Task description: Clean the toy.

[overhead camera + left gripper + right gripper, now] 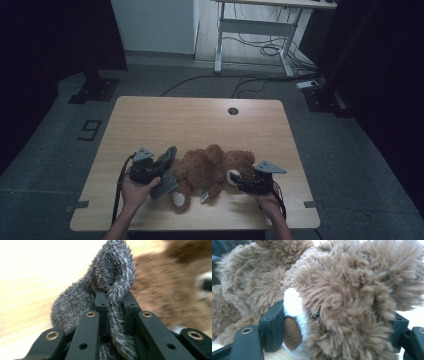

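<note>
Dressing: you're working the grey fuzzy garment (110,277) onto the teddy bear (210,167).
Left gripper (159,172): jaws pinched on the garment's fabric.
Right gripper (241,184): jaws clamped around the bear's head.
Next: pull the fabric from between your left jaws toward the bear; keep the head pinned.

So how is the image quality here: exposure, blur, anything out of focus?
High view: dim, room edges nearly black, though the table and bear read fine. Left gripper view: tabletop blown out to white, the bear behind soft, the grey cloth sharp. Right gripper view: bear's face sharp, evenly lit; upper left corner dark, blurred.
</note>
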`<state>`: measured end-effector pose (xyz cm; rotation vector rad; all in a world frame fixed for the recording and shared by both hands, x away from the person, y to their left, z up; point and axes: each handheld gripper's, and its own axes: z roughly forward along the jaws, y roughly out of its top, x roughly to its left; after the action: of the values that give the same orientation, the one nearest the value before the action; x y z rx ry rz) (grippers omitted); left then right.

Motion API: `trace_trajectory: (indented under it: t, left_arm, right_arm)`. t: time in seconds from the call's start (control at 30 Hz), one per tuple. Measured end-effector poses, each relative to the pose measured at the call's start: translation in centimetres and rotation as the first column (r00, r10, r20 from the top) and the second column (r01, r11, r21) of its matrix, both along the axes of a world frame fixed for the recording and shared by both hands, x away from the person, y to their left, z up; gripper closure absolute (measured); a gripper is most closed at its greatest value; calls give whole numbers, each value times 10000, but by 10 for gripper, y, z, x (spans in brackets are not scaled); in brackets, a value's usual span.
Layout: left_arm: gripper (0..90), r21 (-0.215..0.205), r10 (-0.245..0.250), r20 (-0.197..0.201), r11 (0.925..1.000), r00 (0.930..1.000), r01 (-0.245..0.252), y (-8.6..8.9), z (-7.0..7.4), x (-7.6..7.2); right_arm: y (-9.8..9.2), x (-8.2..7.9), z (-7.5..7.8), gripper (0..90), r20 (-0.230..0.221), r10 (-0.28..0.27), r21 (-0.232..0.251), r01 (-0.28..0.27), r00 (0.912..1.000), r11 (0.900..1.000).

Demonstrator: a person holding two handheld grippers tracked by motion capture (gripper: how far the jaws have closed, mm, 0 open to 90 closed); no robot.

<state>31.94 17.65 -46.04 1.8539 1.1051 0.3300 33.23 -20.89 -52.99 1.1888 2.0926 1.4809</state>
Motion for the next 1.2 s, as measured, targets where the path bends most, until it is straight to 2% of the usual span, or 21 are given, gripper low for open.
trace_trajectory:
  t: [0.1, 0.23, 0.3, 0.37, 0.43, 0.47, 0.5, 0.57, 0.67, 0.77, 0.9, 0.97, 1.0, 1.1, 1.2]
  left_arm:
    - [784, -132, -621, 430, 9979, 9971, 627, -18, 15, -10]
    - [784, -210, -1651, 414, 9859, 9854, 1661, -48, 20, -20]
    - [783, -14, -2209, 181, 9753, 9751, 2210, -65, 14, -23]
    - [782, 328, -2582, -219, 9654, 9658, 2588, -80, 1, -22]
    - [782, 296, -2732, -827, 9606, 9584, 2764, -90, -16, -15]
    - [783, 308, -2676, -1075, 9617, 9575, 2722, -92, -23, -9]
    - [784, 251, -2617, -1188, 9635, 9578, 2664, -93, -29, -4]
    - [787, 98, -2482, -1209, 9679, 9611, 2512, -92, -30, 3]
    - [789, 659, -2230, -901, 9711, 9706, 2292, -94, -28, 14]
    - [791, 716, -1910, -893, 9777, 9775, 1975, -93, -31, 27]
    - [790, 694, -1944, -1023, 9769, 9756, 2019, -92, -27, 31]
    - [789, 740, -2026, -862, 9751, 9755, 2090, -90, -19, 27]
    - [788, 653, -2005, -688, 9766, 9773, 2049, -88, -12, 25]
    - [786, 337, -1581, 35, 9869, 9874, 1579, -74, 14, 27]
    - [786, 329, -1084, 352, 9937, 9935, 1073, -63, 37, 39]
  right_arm:
    - [1, 1, 0, 232, -2, -91, 41, 91, 10000, 10000]
    - [2, 2, 0, 231, 0, -214, 14, 214, 9998, 9998]
    - [3, 4, -1, 231, 9, -293, 33, 293, 9996, 9996]
    - [2, 6, -1, 231, 53, -318, 40, 317, 9995, 9995]
    - [2, 7, -2, 231, 64, -299, 107, 298, 9995, 9995]
    - [2, 8, -2, 231, 64, -288, 141, 287, 9996, 9995]
    - [2, 8, -2, 231, 87, -282, 153, 281, 9996, 9995]
    - [2, 10, -2, 231, 98, -286, 158, 284, 9995, 9995]
    - [3, 19, -3, 231, 151, -449, 302, 444, 9989, 9986]
    - [8, 31, -3, 232, 192, -655, 362, 648, 9977, 9972]
    - [9, 38, -3, 231, 177, -620, 360, 614, 9979, 9975]
    - [8, 37, -3, 230, 174, -572, 395, 565, 9982, 9976]
    - [7, 36, -3, 229, 196, -544, 391, 536, 9983, 9978]
    - [6, 34, -4, 223, 267, -453, 392, 442, 9986, 9983]
    - [6, 32, -5, 221, 338, -435, 369, 423, 9985, 9984]
